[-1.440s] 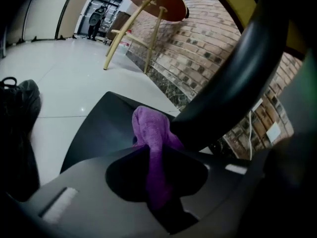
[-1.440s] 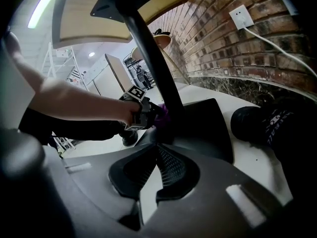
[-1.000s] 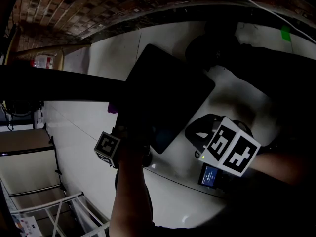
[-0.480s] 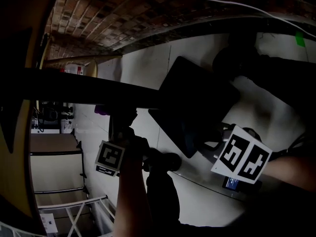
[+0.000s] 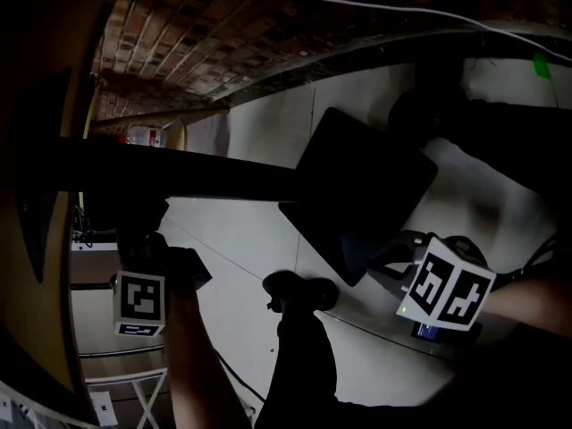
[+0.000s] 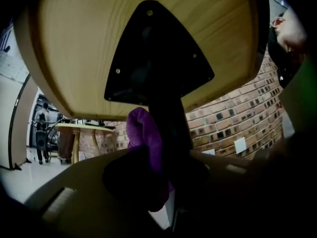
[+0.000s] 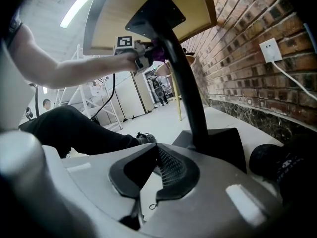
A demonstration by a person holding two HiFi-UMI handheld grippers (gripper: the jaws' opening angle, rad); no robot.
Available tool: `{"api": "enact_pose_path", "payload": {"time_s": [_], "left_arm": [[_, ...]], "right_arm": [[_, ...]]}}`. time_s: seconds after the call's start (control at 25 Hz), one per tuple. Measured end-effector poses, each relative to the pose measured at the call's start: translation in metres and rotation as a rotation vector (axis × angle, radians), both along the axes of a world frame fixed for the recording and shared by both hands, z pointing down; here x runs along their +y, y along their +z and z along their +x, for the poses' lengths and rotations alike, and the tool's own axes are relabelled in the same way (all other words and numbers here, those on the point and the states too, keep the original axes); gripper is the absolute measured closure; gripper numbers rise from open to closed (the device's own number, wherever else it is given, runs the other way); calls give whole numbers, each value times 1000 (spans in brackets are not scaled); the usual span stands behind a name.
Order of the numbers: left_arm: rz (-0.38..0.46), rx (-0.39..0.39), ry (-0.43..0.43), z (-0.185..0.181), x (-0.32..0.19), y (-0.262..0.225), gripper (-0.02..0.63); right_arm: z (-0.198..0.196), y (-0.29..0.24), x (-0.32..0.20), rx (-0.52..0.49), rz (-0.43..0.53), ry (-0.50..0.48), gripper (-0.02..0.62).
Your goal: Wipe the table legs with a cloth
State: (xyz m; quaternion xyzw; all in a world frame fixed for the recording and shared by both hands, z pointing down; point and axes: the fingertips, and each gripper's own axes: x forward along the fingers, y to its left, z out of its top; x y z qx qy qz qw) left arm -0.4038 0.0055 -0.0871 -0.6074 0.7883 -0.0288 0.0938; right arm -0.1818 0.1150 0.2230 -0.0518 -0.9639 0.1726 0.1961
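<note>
Step in hand: wiping table leg [image 6: 171,118], top end.
Left gripper [image 6: 153,175] clamped on purple cloth [image 6: 142,133]; cloth pressed against leg, just below mounting plate [image 6: 153,53].
Right gripper [image 7: 156,175] closed, empty, low near leg's base plate [image 7: 218,140].
Next move, judged: downward stroke along leg, contact pressure maintained.
Wooden surface [image 6: 69,48] above leg; brick wall [image 7: 247,29] behind leg; pale floor [image 7: 148,115].

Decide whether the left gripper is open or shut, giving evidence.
Shut. The left gripper has its jaws closed on the purple cloth, which sits against the table leg.
</note>
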Motion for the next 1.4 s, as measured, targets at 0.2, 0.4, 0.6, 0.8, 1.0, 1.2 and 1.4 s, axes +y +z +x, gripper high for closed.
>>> {"api": "enact_pose_path", "payload": {"time_s": [0.2, 0.4, 0.6, 0.8, 1.0, 1.2, 1.4], "left_arm": [[68, -170, -72, 14, 4, -45, 517], [53, -409, -178, 30, 10, -46, 522], [-27, -582, -206, 42, 5, -15, 523], [-188, -698, -97, 77, -8, 56, 526], [-288, -719, -45, 85, -15, 109, 528], [-476, -893, 57, 84, -12, 174, 528], [-691, -853, 59, 47, 10, 250, 529]], "right_arm": [[4, 5, 2, 18, -5, -2, 594], [3, 15, 4, 38, -17, 2, 594], [6, 20, 0, 52, -32, 11, 594], [5, 25, 1, 62, -36, 11, 594], [7, 30, 3, 73, -40, 6, 594], [8, 34, -4, 81, -48, 16, 593], [11, 47, -7, 106, -57, 16, 594]]}}
